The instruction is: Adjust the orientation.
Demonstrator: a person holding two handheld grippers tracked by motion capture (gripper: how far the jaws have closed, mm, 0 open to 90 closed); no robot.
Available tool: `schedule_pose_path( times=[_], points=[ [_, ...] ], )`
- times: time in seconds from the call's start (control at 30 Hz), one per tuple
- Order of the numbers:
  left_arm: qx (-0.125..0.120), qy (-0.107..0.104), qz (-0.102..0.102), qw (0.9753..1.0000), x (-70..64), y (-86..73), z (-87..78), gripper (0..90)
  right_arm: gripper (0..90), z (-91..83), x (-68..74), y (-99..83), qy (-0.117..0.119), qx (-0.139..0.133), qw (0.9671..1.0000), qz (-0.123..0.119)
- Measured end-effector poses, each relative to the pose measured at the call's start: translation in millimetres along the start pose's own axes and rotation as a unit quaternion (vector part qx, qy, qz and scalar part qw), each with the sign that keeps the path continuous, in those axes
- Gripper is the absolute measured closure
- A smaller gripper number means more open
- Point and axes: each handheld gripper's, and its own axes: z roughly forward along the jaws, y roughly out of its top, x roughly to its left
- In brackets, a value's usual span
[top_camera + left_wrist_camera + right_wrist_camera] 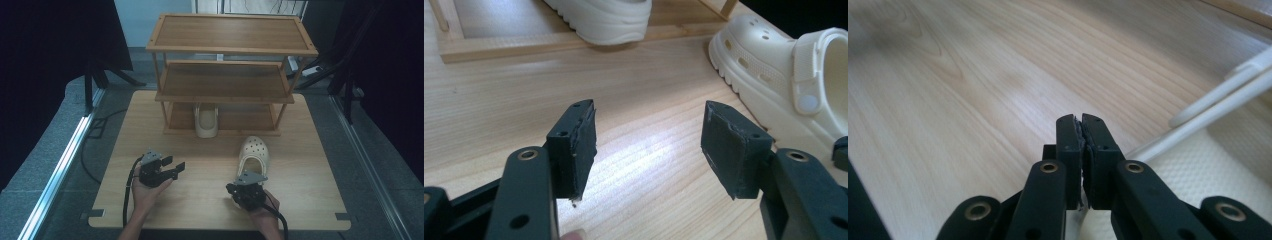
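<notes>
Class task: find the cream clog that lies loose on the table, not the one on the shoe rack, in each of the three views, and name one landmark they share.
High view: the loose clog lies right of centre on the table, just ahead of the right gripper.
Left gripper view: it is at the right edge, toe toward the rack.
Right gripper view: its strap and textured footbed sit at lower right.
Shared landmark: the light wooden tabletop.
</notes>
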Motion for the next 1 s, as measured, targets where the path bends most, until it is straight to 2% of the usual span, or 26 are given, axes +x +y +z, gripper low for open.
schedule_pose_path(
  times=[0.13,0.17,0.37,0.47,0.67,0.8,0.9,0.97,1.0],
  points=[
    [-0.003,-0.001,0.000,1.0000,0.2,0.4,-3.0,39.3,86.6,-9.3,-6.4,-6.2,0.006,0.008,0.9999,0.003],
    [-0.005,0.001,-0.002,1.0000,1.9,1.0,-5.0,39.3,86.7,-14.7,-13.6,-10.0,0.019,0.011,0.9997,0.009],
    [-0.009,0.003,-0.010,0.9999,7.0,1.0,-7.7,39.3,86.8,-26.6,-30.6,-19.6,0.040,0.016,0.9986,0.032],
    [-0.010,0.004,-0.012,0.9999,8.2,0.9,-8.5,39.3,86.8,-28.9,-33.8,-21.1,0.042,0.018,0.9983,0.036],
    [-0.006,0.006,-0.012,0.9999,9.4,-0.1,-7.2,39.4,85.5,-33.9,-44.1,-23.1,0.050,0.026,0.9977,0.037],
    [-0.003,0.006,-0.011,0.9999,9.0,-1.0,-5.7,39.4,81.6,-32.9,-40.8,-21.6,0.054,0.028,0.9979,0.024],
    [-0.002,0.007,-0.009,0.9999,8.3,-1.1,-5.5,39.4,78.1,-37.7,-38.8,-17.9,0.056,-0.001,0.9983,0.018],
    [-0.002,0.006,-0.008,0.9999,8.8,-1.3,-5.1,39.5,73.3,-47.9,-42.1,-13.3,0.041,-0.038,0.9983,0.014],
    [-0.001,0.008,-0.009,0.9999,9.2,-1.5,-4.9,39.5,73.3,-47.9,-42.1,-13.3,0.041,-0.038,0.9983,0.014]
  ],
)
